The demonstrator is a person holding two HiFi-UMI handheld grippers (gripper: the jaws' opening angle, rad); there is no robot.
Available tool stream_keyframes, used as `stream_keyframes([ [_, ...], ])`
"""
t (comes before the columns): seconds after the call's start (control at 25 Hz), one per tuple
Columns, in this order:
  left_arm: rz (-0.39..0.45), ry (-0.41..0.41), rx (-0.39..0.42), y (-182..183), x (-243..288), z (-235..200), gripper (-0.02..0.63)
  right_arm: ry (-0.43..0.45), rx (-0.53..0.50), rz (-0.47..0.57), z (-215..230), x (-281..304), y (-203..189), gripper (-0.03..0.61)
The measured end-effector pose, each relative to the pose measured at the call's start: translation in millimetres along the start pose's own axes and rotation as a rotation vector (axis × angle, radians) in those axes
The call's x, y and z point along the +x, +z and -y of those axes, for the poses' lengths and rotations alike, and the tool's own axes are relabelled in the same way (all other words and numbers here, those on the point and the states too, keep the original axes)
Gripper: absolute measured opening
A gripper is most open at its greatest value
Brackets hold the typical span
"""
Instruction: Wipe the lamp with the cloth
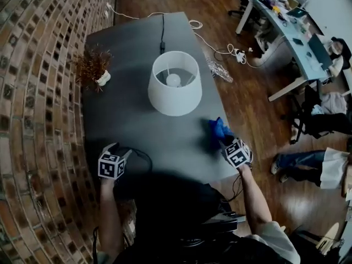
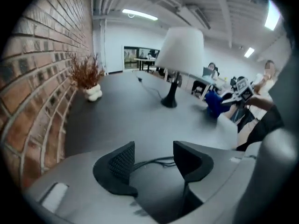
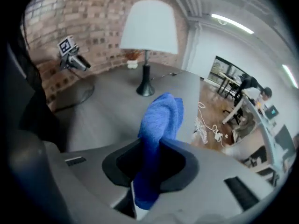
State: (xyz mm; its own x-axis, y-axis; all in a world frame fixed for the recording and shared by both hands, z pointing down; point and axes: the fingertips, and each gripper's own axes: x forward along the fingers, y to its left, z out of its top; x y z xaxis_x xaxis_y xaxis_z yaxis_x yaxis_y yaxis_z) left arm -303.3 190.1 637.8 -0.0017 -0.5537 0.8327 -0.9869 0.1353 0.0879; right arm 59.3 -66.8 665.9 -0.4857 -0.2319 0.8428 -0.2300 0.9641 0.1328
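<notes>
On the dark grey table (image 1: 137, 37) a lamp (image 1: 175, 84) with a white shade stands upright near the middle, its bulb visible from above through the open top of the shade in the head view. A black cord (image 1: 163, 29) runs from it toward 12 o'clock, to the far end of the tabletop. At about 9 o'clock from the lamp, close to the brick wall (image 1: 38, 65), sits a dried plant (image 1: 93, 67) in a small white pot. The right gripper (image 1: 228, 142) hovers at the table's right edge, at roughly 4 o'clock from the lamp and apart from it. Its jaws are closed on a blue cloth (image 3: 161, 125), which bunches up between them and sticks out forward toward the lamp's dark base. The left gripper (image 1: 113, 161) is over the near left part of the table, at about 7 o'clock from the lamp and well apart from it. In the left gripper view its jaws stand moderately apart with nothing between them, only bare tabletop beyond. From there the lamp (image 2: 180, 50) lies ahead at about 1 o'clock. Wooden floor (image 1: 258, 120) lies to the right of the table.
</notes>
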Motion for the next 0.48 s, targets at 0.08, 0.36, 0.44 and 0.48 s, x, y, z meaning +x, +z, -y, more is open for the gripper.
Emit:
stream_keyframes([
  [0.08, -0.060, 0.067, 0.079, -23, 36, 0, 0.267, 0.000, -0.147, -0.086, -27, 31, -10, 0.086],
  [0.36, 0.005, 0.341, 0.397, 7, 114, 14, 0.137, -0.137, -0.454, -0.193, -46, 52, -22, 0.110],
  [0.44, -0.028, 0.475, 0.532, 6, 123, 0, 0.113, -0.121, -0.386, -0.152, -51, 52, -14, 0.115],
  [0.48, -0.037, 0.537, 0.557, 2, 123, -11, 0.052, -0.089, -0.319, -0.117, -56, 53, -7, 0.121],
])
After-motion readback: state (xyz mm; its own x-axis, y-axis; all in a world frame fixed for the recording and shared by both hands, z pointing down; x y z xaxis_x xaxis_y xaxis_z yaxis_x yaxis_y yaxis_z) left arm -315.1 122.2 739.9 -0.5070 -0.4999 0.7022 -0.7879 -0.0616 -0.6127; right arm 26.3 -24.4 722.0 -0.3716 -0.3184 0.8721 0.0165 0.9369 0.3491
